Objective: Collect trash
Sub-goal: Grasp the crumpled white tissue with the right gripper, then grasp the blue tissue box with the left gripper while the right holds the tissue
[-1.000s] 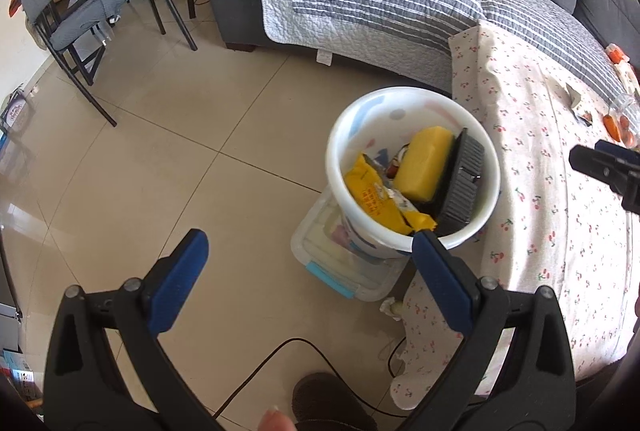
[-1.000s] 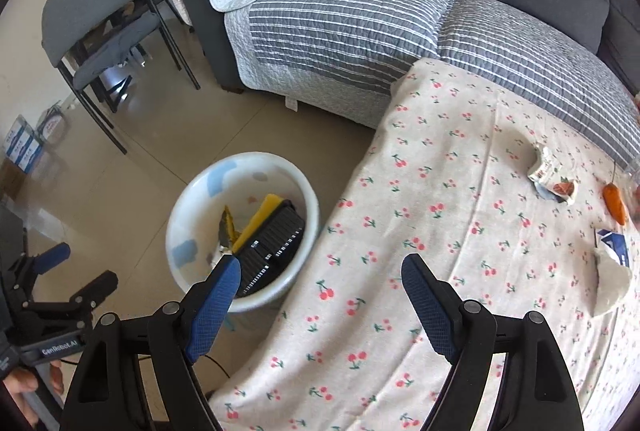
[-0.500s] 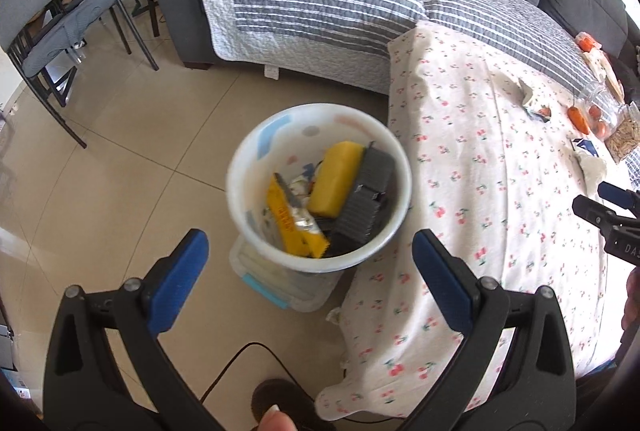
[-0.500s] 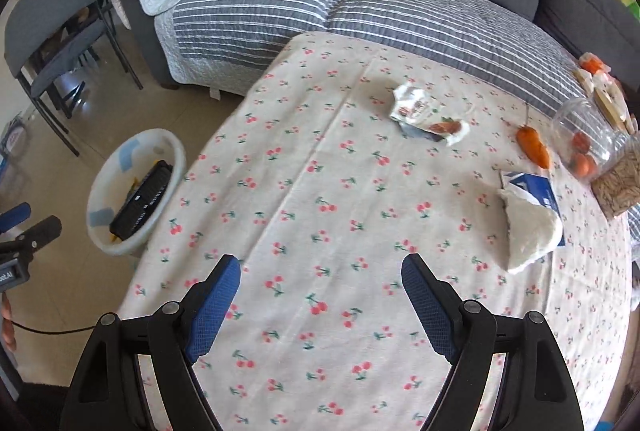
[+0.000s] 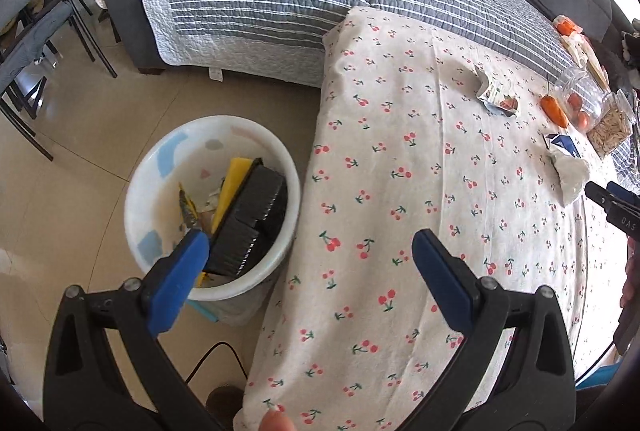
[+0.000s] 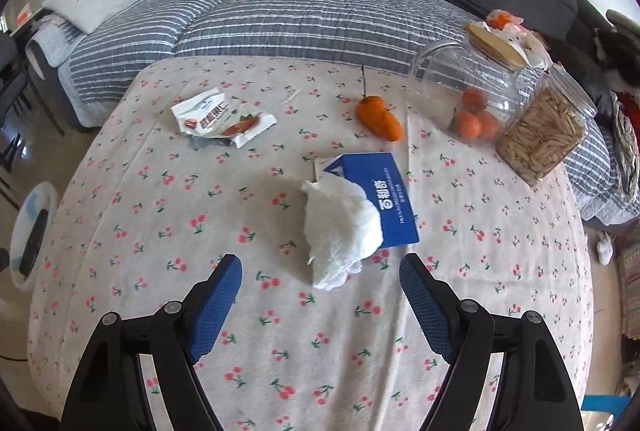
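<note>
A crumpled white tissue [image 6: 340, 231] lies on a flat blue carton [image 6: 382, 193] in the middle of the cherry-print tablecloth [image 6: 160, 215]. An empty snack wrapper [image 6: 222, 119] lies farther back left. My right gripper [image 6: 320, 291] is open and empty, just short of the tissue. My left gripper [image 5: 308, 271] is open and empty, above the table's left edge beside the white trash basin [image 5: 160, 167], which holds a black tray [image 5: 252, 219] and yellow packaging. The tissue [image 5: 570, 173] and the wrapper [image 5: 498, 93] also show in the left wrist view.
An orange pepper [image 6: 378, 117], a tipped clear jar with small oranges [image 6: 472, 103] and a jar of seeds [image 6: 544, 135] stand at the back right. A grey striped sofa [image 6: 300, 11] runs behind the table. A grey chair [image 5: 28, 31] stands on the floor at left.
Both grippers have swung right. The right one has moved over the table toward the tissue. The left view has shifted from the basin toward the table. Both stay open.
</note>
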Available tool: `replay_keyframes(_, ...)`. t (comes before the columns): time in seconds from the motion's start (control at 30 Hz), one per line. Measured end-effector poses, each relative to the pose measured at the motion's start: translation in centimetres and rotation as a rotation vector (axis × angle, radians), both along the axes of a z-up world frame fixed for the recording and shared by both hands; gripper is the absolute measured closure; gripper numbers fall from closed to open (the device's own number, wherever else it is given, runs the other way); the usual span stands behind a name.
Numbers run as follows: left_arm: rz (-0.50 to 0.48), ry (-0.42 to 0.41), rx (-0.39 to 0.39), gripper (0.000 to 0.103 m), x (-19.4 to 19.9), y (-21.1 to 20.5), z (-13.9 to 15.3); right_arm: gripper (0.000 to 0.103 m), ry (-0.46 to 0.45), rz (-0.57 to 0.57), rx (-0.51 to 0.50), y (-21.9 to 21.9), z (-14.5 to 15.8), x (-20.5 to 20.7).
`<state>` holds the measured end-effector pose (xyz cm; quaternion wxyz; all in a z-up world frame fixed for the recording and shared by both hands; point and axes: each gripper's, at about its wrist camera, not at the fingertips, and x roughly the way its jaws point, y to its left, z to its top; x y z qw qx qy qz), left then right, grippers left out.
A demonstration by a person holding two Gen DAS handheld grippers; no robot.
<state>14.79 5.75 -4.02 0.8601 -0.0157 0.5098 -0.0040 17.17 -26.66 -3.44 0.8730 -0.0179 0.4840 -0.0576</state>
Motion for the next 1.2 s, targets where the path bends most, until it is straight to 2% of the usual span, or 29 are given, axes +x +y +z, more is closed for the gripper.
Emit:
replay_keyframes(0.37, -0.052, 0.033, -0.007, 0.002, 1.8, -4.4, -1.2, 0.045, 0.031, 0.050, -0.121, 0.2, -3.1, 2.9)
replay_keyframes(0.5, -0.063, 0.042, 0.000, 0.002, 1.9, -5.3, -1.5, 0.068, 0.030, 0.059, -0.149, 0.3, -3.6, 3.3)
replay_keyframes(0.63, -0.070, 0.046, 0.000, 0.002, 1.9, -5.7, -1.7, 0.073, 0.005, 0.081, -0.050, -0.1, -2.7, 3.0)
replay_keyframes(0.83, -0.091, 0.050, -0.009, 0.002, 1.8, -6.9, -1.6, 0.074, -0.056, 0.101, 0.139, -1.4, 0.7, 0.6)
replay_keyframes(0.97, -0.133, 0.059, -0.028, 0.002, 1.7, -9.1, -1.4, 0.074, -0.115, 0.045, 0.124, -4.2, 2.9, -1.4)
replay_keyframes(1.2, -0.217, 0.067, -0.049, 0.002, 2.2, -16.4, -1.1, 0.074, -0.098, -0.116, 0.134, -11.4, 2.6, -4.2)
